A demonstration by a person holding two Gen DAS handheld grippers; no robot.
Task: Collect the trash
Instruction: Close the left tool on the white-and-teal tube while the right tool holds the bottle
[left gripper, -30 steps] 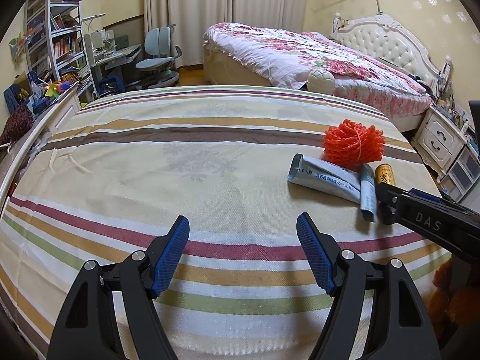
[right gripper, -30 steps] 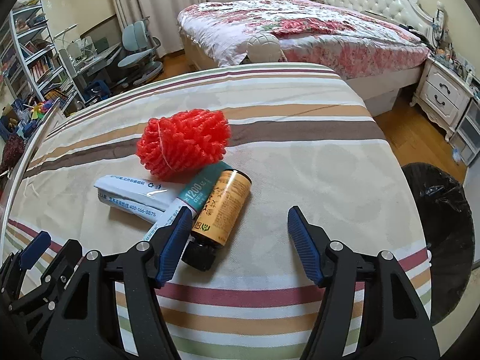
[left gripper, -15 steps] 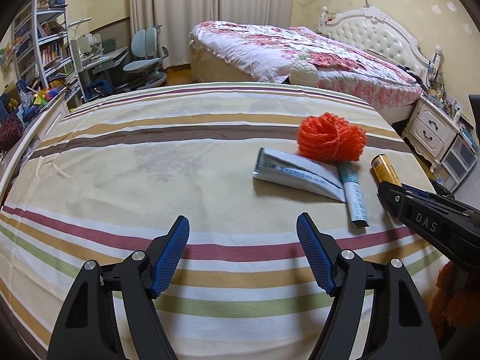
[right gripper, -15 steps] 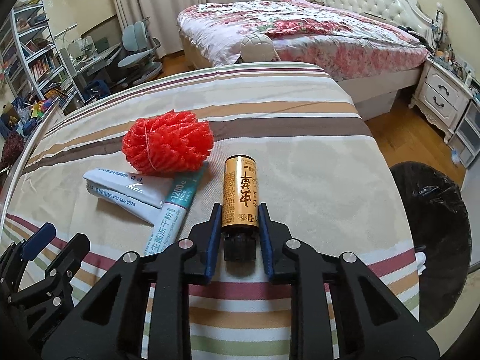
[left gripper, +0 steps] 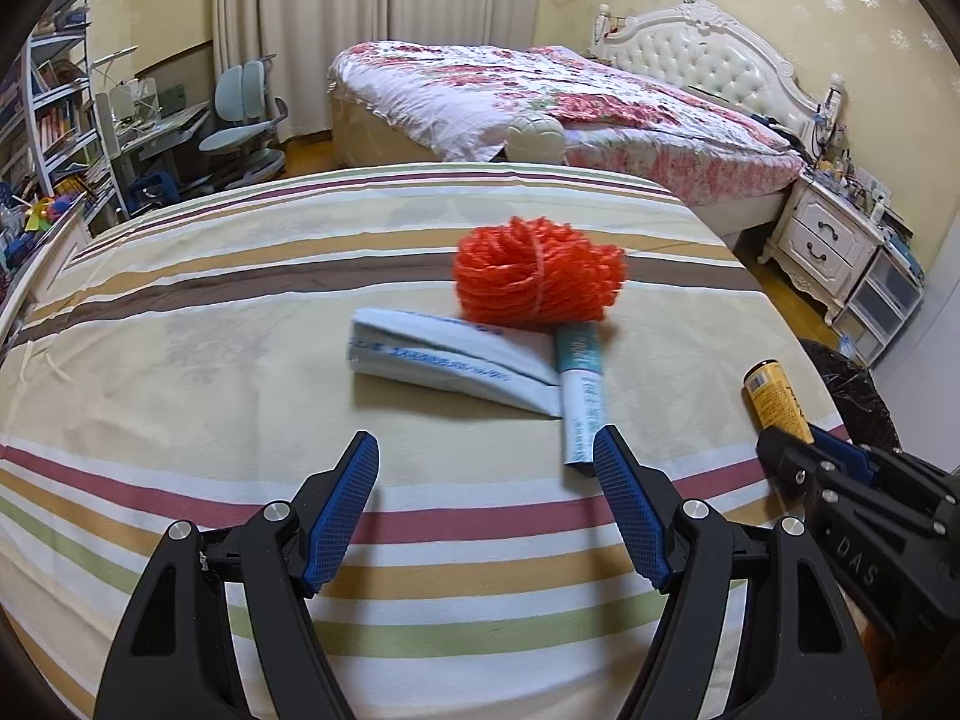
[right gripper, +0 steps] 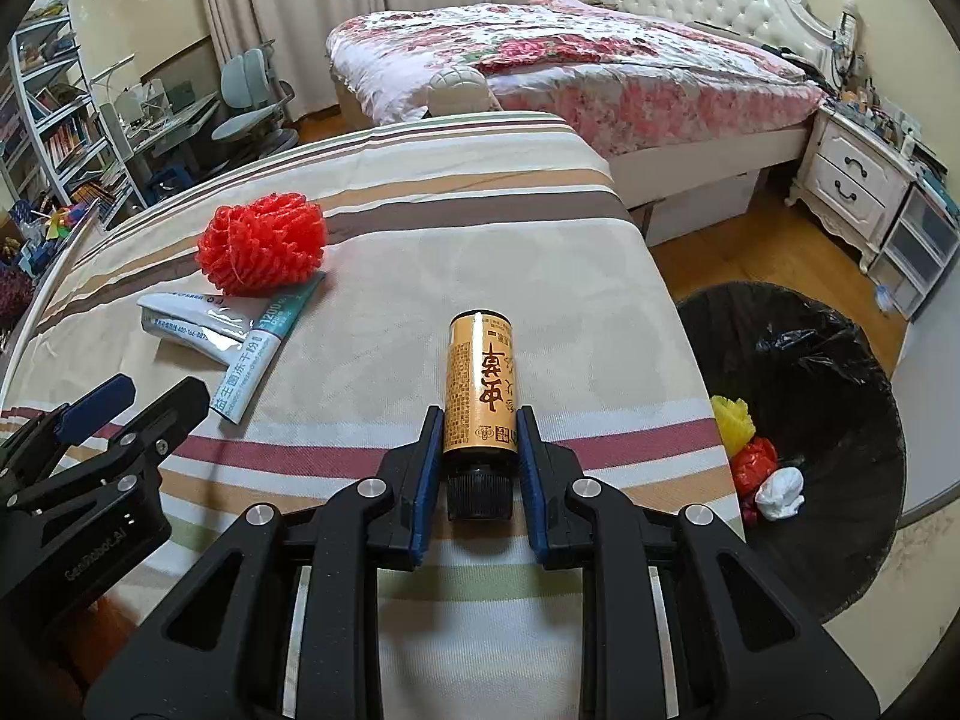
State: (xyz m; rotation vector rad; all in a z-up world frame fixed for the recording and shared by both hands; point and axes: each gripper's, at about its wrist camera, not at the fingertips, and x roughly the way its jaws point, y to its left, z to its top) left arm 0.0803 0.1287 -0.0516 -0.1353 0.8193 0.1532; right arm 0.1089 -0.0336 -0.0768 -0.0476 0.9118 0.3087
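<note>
Your right gripper (right gripper: 479, 450) is clamped on the gold bottle (right gripper: 480, 384), left gripper (left gripper: 486, 510) gaping empty; next, carry it right over the black bin (right gripper: 840, 372) and release.

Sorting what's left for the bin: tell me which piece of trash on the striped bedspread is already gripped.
The gold bottle: the right hand-held gripper clamps it near its black cap, while the red mesh ball and both sachets lie free.

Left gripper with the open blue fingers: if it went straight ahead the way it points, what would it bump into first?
Probably the striped bedcover first; farther along lies the folded pale blue foil packet. The left gripper is open and empty.
</note>
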